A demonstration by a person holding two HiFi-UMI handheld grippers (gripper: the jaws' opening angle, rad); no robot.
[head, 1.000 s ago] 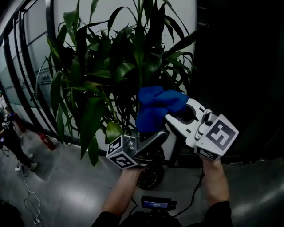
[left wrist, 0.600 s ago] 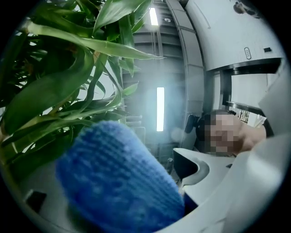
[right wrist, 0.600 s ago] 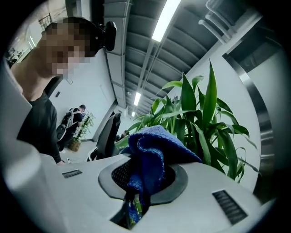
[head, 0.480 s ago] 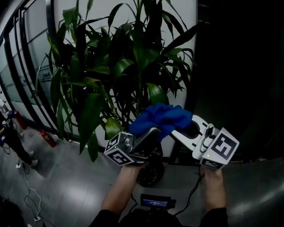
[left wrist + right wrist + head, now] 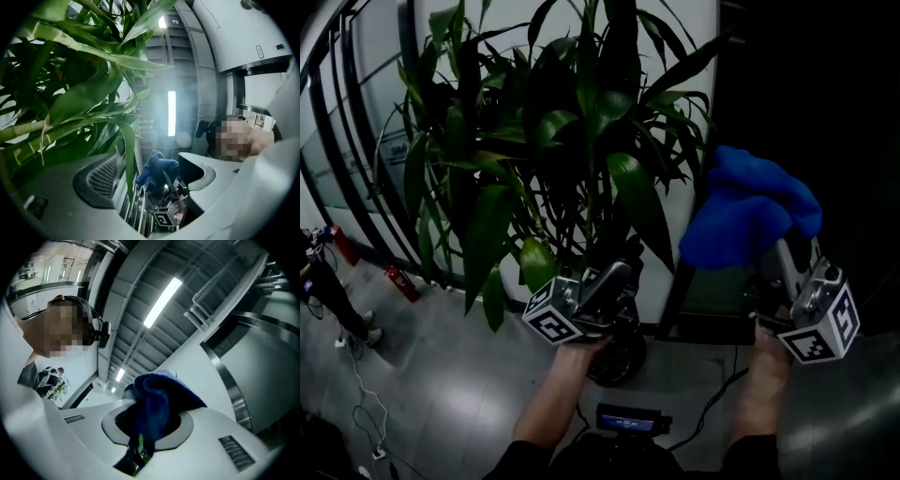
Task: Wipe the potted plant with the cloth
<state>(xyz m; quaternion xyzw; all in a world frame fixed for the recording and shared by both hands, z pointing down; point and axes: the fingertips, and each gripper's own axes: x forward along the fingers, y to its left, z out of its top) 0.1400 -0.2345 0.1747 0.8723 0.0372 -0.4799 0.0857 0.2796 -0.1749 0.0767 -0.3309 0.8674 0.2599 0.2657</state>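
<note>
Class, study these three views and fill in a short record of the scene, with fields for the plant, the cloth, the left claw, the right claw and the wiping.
Plant: potted plant, tall, with long green leaves, at the centre of the head view.
Cloth: blue cloth, bunched, held up to the right of the foliage.
Right claw: right claw shut on the cloth.
Left claw: left claw open beneath the foliage; a leaf hangs between its jaws, not pinched.
Wiping: the cloth appears to be off the leaves.
</note>
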